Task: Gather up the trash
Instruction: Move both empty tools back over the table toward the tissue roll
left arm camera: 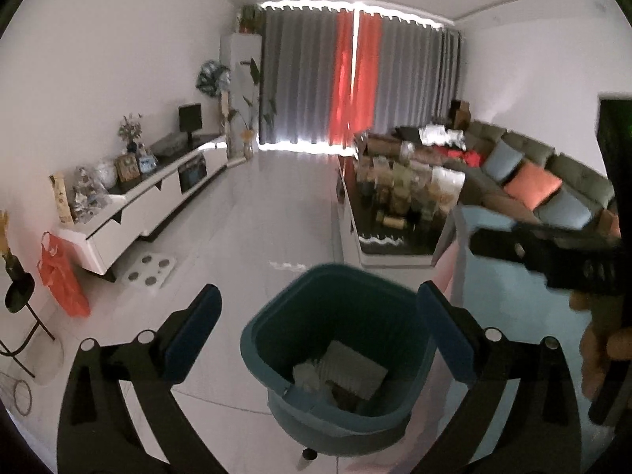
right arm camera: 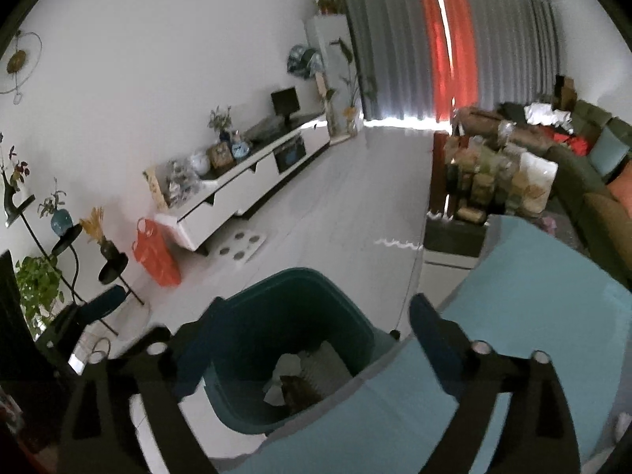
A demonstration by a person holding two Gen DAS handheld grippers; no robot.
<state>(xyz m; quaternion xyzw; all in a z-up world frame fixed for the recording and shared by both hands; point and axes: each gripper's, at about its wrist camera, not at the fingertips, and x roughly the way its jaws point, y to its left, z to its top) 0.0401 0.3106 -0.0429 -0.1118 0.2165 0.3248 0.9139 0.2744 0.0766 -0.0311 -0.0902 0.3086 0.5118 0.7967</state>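
Blue-padded left gripper [left arm camera: 318,330] and right gripper [right arm camera: 312,330] fingers spread wide — seemingly empty.

A dark teal plastic bin [left arm camera: 335,355] stands upright on the pale tiled floor, just beside the edge of a light blue table [right arm camera: 533,335]. Its mouth is open, squarish with rounded corners. At the bottom lies trash [left arm camera: 347,375]: a grey ribbed flat piece, crumpled white paper and a small brown scrap, piled loosely together.

The bin [left arm camera: 335,359] stands on the floor [left arm camera: 252,213], just left of the desk [right arm camera: 533,339]. Paper scraps [left arm camera: 351,371] lie in it. The cabinet [left arm camera: 158,197] runs along the left wall, the sofa [left arm camera: 533,173] at far right.
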